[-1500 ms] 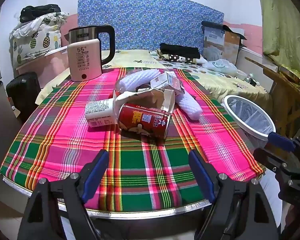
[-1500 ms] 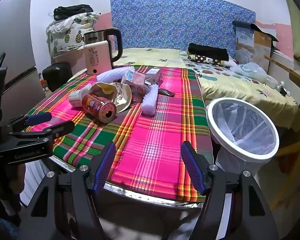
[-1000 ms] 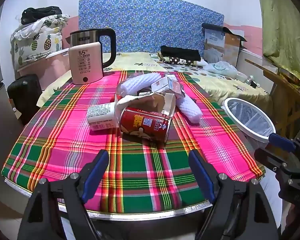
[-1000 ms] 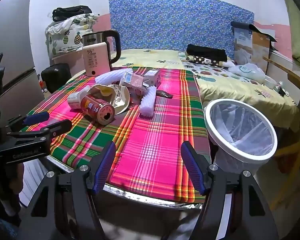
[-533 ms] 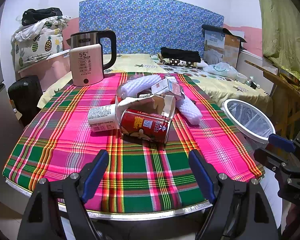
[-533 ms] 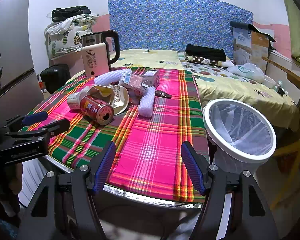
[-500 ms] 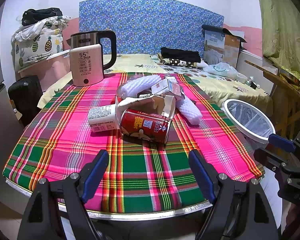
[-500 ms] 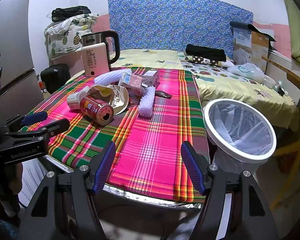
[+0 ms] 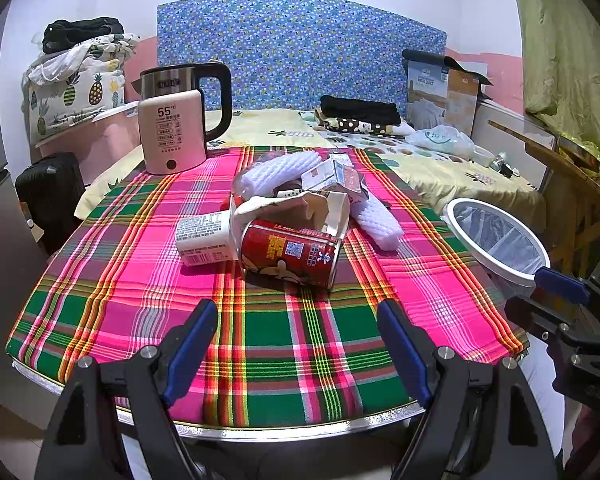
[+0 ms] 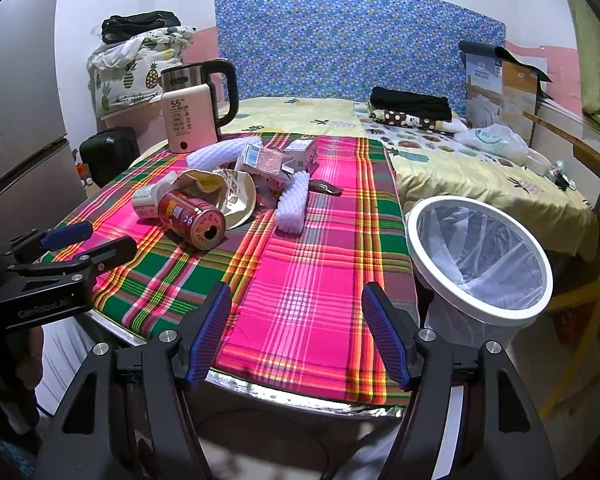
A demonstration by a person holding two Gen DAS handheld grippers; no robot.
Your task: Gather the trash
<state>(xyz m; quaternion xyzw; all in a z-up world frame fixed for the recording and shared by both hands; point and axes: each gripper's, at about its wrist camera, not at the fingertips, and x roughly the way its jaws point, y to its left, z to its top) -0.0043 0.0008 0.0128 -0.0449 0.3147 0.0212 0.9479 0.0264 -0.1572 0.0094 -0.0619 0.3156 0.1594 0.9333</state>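
An electric kettle (image 9: 180, 124) stands on the plaid tablecloth (image 9: 140, 280).

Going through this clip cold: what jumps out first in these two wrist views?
The loud pink-and-green plaid tablecloth dominates, with a heap of trash mid-table: a red can on its side nearest the viewer, a white cup touching its left, white foam sleeves and small cartons behind. A white-rimmed, bag-lined bin stands off the table's right edge, and a kettle sits at the far left. Both grippers hang open short of the table.
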